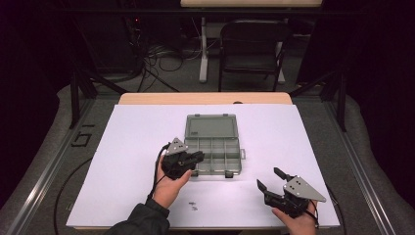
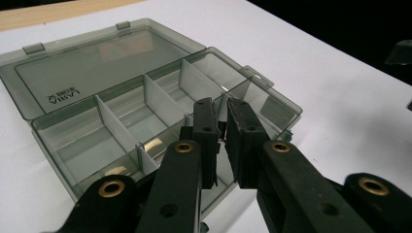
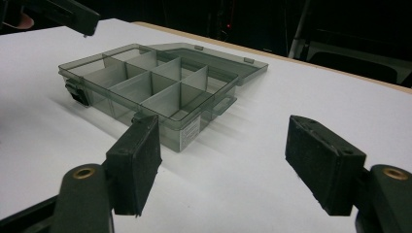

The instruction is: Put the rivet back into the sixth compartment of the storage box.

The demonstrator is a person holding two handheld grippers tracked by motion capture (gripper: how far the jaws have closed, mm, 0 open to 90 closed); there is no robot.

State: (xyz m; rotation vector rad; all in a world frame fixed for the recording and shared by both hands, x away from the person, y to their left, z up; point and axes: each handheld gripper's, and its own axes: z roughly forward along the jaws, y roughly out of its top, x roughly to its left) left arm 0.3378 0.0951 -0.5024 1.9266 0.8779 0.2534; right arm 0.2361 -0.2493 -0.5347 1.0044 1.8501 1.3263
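- High view: the clear grey box (image 1: 214, 151) lies open in the middle of the white table (image 1: 122, 147), its lid flat behind the tray. The left claw (image 1: 195, 157) sits at the tray's front left corner, tips over the near compartments, jaws pinched together. The right claw (image 1: 269, 179) rests well apart, off to the front right, jaws spread wide. A few small bits (image 1: 193, 204) lie near the table's front edge.
- Left gripper view: the left claw (image 2: 222, 136) hovers over the box (image 2: 121, 97), its 2 jaws nearly closed; something tiny shows between the tips, too small to identify.
- Right gripper view: the right claw (image 3: 221, 160) stands wide and empty, with the box (image 3: 160, 82) ahead and to the left, clear of both jaws.
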